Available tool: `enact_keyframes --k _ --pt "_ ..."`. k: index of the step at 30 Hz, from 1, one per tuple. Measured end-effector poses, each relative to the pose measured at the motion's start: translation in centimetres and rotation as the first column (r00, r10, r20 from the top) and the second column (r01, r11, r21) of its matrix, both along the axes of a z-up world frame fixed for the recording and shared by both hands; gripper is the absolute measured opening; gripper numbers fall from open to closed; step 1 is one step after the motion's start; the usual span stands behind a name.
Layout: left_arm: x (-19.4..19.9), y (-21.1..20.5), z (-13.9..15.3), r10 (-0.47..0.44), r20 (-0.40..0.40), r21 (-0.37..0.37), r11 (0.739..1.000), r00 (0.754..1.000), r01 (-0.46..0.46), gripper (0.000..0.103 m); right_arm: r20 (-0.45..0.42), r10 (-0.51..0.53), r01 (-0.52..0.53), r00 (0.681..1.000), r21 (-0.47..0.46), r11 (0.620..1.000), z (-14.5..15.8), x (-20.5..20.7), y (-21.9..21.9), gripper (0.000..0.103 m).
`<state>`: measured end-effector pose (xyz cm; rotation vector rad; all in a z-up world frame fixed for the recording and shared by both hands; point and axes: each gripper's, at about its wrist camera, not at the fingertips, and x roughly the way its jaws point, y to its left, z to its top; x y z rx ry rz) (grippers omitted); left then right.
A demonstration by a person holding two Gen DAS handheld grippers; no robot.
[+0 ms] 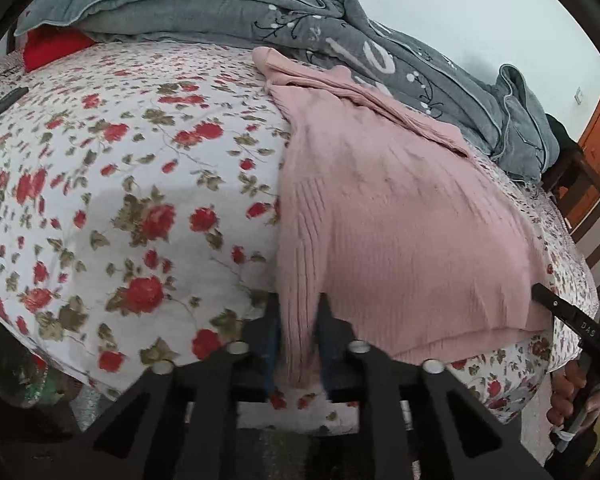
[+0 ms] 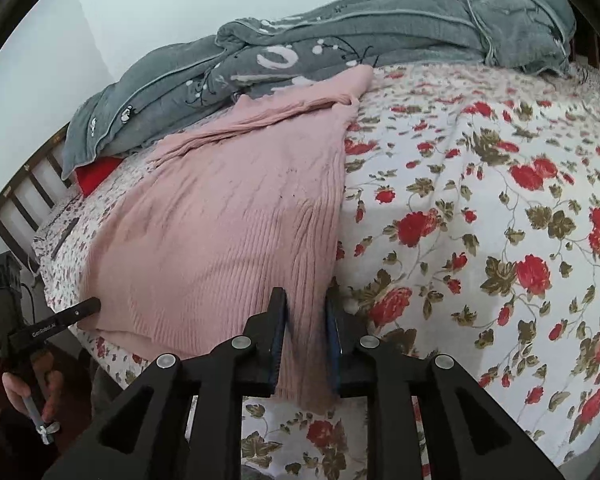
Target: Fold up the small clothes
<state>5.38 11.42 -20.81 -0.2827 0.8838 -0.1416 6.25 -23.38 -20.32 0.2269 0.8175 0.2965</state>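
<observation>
In the left wrist view, the left gripper [image 1: 299, 332] is pinching the near left corner of the pink knit sweater [image 1: 400, 220], which is lying spread on the floral bedsheet [image 1: 120, 168] with its far end reaching the grey quilt [image 1: 340, 48]. In the right wrist view, the right gripper [image 2: 306, 336] is pinching the sweater's [image 2: 228, 220] near right corner between its jaws, while the left gripper [image 2: 85, 307] is showing at the garment's near left edge.

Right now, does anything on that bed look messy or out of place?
The grey quilt is bunched up along the far side, and the pink sweater's top end lies up over its edge. Nothing looks spilled or torn.
</observation>
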Motion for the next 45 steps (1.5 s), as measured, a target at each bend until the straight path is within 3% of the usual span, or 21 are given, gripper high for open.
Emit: enact_keyframes --k 5,12,19,25,29,34,38,41,45 --pt "0.1 -0.6 0.2 -0.013 -0.012 0.029 1.000 1.000 0.013 0.009 0.018 -0.001 0.001 1.000 -0.006 1.000 -0.1 -0.3 0.3 0.018" --pt "0.4 0.2 0.1 -0.004 -0.078 -0.050 0.999 0.997 0.001 0.009 -0.049 0.008 -0.004 0.999 0.075 0.997 -0.6 0.4 -1.0 0.016" --pt "1.1 0.6 0.1 0.003 -0.148 -0.080 0.997 0.989 -0.015 0.009 -0.042 0.012 -0.012 0.999 -0.002 1.000 -0.5 0.4 0.1 0.016" --pt "2.1 0.6 0.2 -0.004 -0.199 -0.098 0.995 0.980 -0.016 0.009 -0.067 0.016 -0.012 0.998 0.052 0.999 -0.7 0.7 -0.7 0.016" --pt "2.2 0.5 0.2 -0.027 -0.185 -0.093 0.996 0.982 0.010 0.009 -0.079 0.009 -0.004 0.997 0.060 0.998 -0.8 0.8 -0.7 0.016" --pt "1.9 0.7 0.0 -0.065 -0.119 -0.093 0.994 0.991 0.054 0.008 -0.065 -0.004 0.005 0.998 0.002 1.000 -0.6 0.6 0.1 0.016" --pt "1.3 1.0 -0.1 -0.094 -0.093 -0.086 0.993 0.991 0.086 0.008 -0.072 -0.036 0.038 0.997 0.029 0.999 -0.8 0.5 -0.1 0.017" --pt "1.0 0.5 0.1 -0.153 -0.068 -0.031 0.988 0.986 0.151 0.008 -0.070 -0.034 0.031 0.997 -0.032 0.999 -0.6 0.6 0.6 0.016" --pt "1.0 0.6 0.0 -0.216 -0.045 -0.028 0.976 0.975 0.215 0.008 -0.070 -0.059 0.050 0.996 -0.120 0.992 -0.3 0.7 1.9 0.016"
